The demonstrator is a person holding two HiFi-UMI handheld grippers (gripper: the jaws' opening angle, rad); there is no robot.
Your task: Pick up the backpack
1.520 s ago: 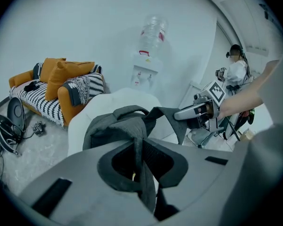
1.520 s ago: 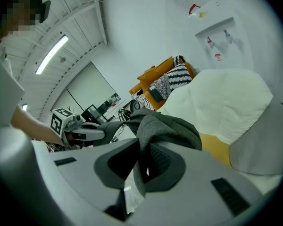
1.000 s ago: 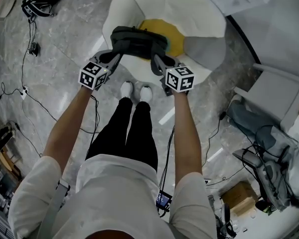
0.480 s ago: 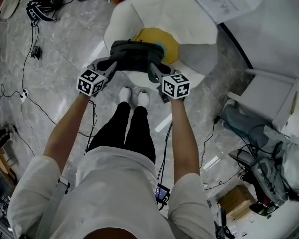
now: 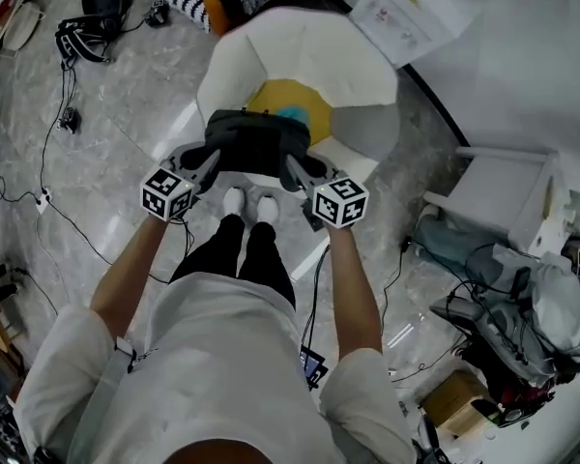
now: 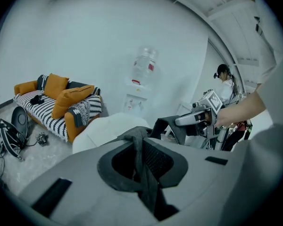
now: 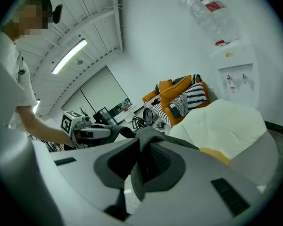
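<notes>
The left gripper (image 5: 206, 159) is nearly closed on a strap of the backpack (image 5: 254, 141), which hangs over the near edge of the white chair (image 5: 300, 46). The right gripper (image 5: 298, 169) pinches another strap. The thin fabric could slip if either hand jerks. Compared with a second ago, the hands and bag are higher.
</notes>
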